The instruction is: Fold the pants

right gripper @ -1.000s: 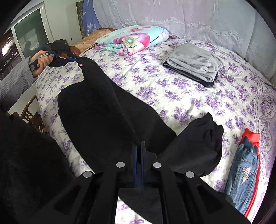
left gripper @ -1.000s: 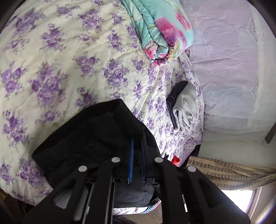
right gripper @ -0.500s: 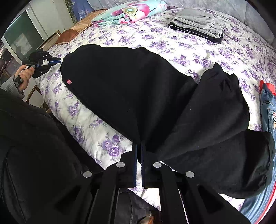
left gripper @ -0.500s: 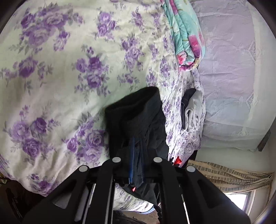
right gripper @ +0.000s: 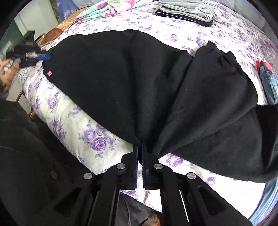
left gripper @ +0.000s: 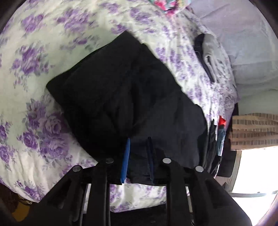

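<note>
Your right tongs (right gripper: 139, 153) pinch the near edge of the black pants (right gripper: 139, 78), spread across the floral bed (right gripper: 69, 114); your left tongs (left gripper: 139, 146), just easing apart, straddle the cloth's far end without pressing it.

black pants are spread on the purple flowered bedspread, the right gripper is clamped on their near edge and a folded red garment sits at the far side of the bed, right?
Not quite: the folded garment at the far side is grey, not red, as the right wrist view shows. The rest holds: the black pants lie on the purple flowered bedspread, and the right gripper is clamped on their near edge.
</note>
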`<state>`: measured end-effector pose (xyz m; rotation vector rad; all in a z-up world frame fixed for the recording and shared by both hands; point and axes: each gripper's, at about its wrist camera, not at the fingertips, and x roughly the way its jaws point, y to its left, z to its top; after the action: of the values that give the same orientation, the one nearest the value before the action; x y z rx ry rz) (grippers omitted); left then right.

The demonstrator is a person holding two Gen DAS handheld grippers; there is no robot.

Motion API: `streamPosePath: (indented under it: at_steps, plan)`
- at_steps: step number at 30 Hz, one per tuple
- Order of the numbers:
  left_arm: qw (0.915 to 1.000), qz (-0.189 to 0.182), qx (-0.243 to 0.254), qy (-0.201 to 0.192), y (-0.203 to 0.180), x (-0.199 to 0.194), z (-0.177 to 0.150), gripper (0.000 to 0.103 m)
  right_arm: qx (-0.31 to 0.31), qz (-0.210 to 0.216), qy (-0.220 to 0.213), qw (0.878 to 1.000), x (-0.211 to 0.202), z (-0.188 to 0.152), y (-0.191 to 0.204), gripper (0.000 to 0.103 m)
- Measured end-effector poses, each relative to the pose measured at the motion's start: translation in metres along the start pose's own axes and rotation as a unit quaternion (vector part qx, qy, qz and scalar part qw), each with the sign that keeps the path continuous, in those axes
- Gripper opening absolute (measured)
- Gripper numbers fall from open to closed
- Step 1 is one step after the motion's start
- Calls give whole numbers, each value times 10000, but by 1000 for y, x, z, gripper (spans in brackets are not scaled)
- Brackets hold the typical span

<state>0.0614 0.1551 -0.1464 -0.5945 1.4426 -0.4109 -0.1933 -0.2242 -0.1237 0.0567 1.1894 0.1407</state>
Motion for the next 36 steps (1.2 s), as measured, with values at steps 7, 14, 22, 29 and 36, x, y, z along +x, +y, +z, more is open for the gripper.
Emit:
streamPosePath:
  at_steps: [7,14,22,29,36]
  plan:
    - [9901,-987,-999,77,51,5,-2,6,1137,805,-935,9858,-56,9,-18,15]
    - [9822,-1285,-1363,-98,64,6,-15,6,2177,-429,-1535,9629,-40,105,-61,63]
    - [9815,-1280,-1380,-351,67,0,-27,6,2305,-1498,-754,9585,48,150,-90,54]
    - [9768,-1386,-1581,-400,70,1,-26,6,2889,-809,-1173,9467,28,123,-124,7]
    - [9702,-1597,-1805,-266,76,7,-20,6,3826,540,-2324,8926,-47,101,-155,7]
